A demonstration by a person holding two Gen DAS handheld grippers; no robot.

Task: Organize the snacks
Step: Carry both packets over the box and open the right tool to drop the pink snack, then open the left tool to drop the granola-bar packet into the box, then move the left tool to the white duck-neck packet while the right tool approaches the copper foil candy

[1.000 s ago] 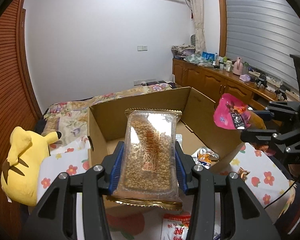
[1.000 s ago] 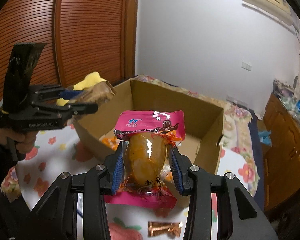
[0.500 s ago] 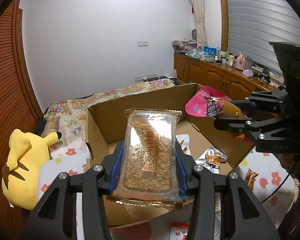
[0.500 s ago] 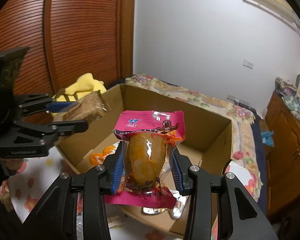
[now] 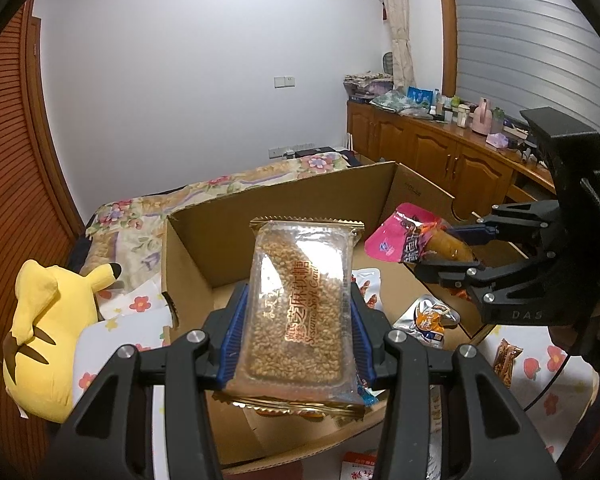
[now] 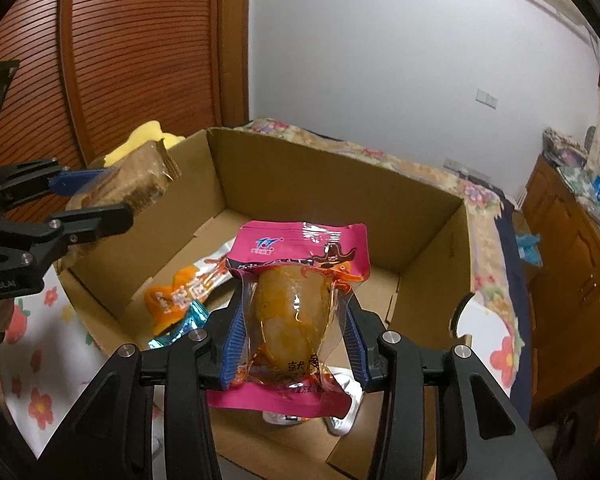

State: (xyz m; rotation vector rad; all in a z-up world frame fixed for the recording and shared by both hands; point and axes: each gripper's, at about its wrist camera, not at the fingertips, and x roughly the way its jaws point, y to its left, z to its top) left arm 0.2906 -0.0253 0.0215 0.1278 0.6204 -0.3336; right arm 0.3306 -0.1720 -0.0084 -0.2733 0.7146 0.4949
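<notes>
My left gripper (image 5: 298, 336) is shut on a clear sesame candy pack (image 5: 300, 300) and holds it over the open cardboard box (image 5: 284, 204). My right gripper (image 6: 292, 340) is shut on a pink chicken-leg pouch (image 6: 296, 304) above the same box (image 6: 340, 180). Each gripper shows in the other's view: the right one (image 5: 444, 256) with the pink pouch (image 5: 404, 240), the left one (image 6: 96, 196) with the candy pack (image 6: 140, 176). Several snack packs lie on the box floor, among them an orange one (image 6: 180, 296) and a silver one (image 5: 430, 318).
A yellow plush toy (image 5: 48, 320) lies left of the box on a floral cloth (image 5: 140, 308). Loose snack packs (image 5: 506, 360) lie on the cloth to the right. A bed (image 5: 228, 184) is behind the box, wooden cabinets (image 5: 440, 152) at the right wall.
Both grippers have moved forward with their packs and now hang over the box interior. The right gripper has come nearer the left one. Both grips stay the same.
</notes>
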